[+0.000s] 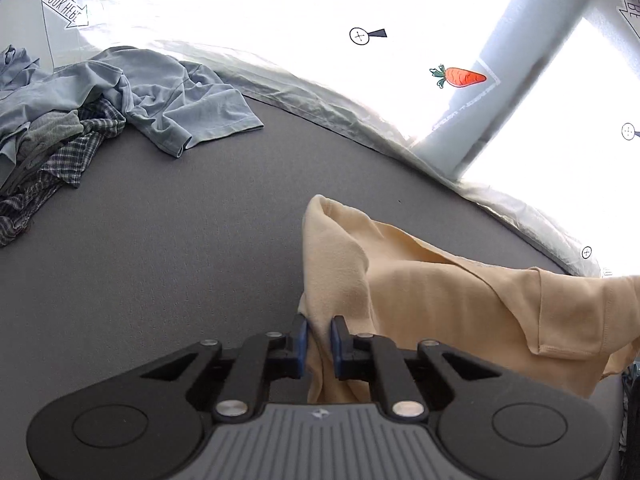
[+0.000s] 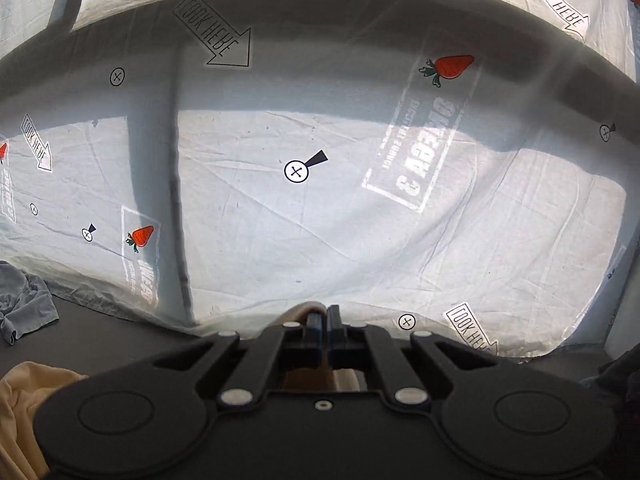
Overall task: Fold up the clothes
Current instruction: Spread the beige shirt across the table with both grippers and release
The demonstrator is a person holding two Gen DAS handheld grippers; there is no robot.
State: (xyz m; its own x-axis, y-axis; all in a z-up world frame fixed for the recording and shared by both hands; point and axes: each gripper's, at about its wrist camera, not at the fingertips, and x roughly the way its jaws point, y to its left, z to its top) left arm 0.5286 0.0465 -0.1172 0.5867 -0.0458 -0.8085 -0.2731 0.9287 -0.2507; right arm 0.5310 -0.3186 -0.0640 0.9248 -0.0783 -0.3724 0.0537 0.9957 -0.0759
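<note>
Both tools are pinched shut on the cream shirt (image 1: 440,292): left gripper (image 1: 319,344) on a bunched fold, right gripper (image 2: 323,332) on an edge. It looks light, soft and floppy, so I'd grip it at seams or corners, clear of the blue shirt (image 1: 160,92) far left.

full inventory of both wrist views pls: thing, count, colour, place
cream garment: 1, pale yellow-cream, lifted off the table at the right, pinched by both grippers
light blue shirt: 1, light blue, crumpled at the table's far left
clothes pile: several, checked navy and grey, left edge, partly under the blue shirt
table: 1, dark grey, under everything
printed sheet: 1, white with carrots, arrows and crossed circles, backdrop behind the table
left hand-held gripper: 1, black with blue pads, shut on the cream fabric
right hand-held gripper: 1, black with blue pads, shut on a cream fold
</note>
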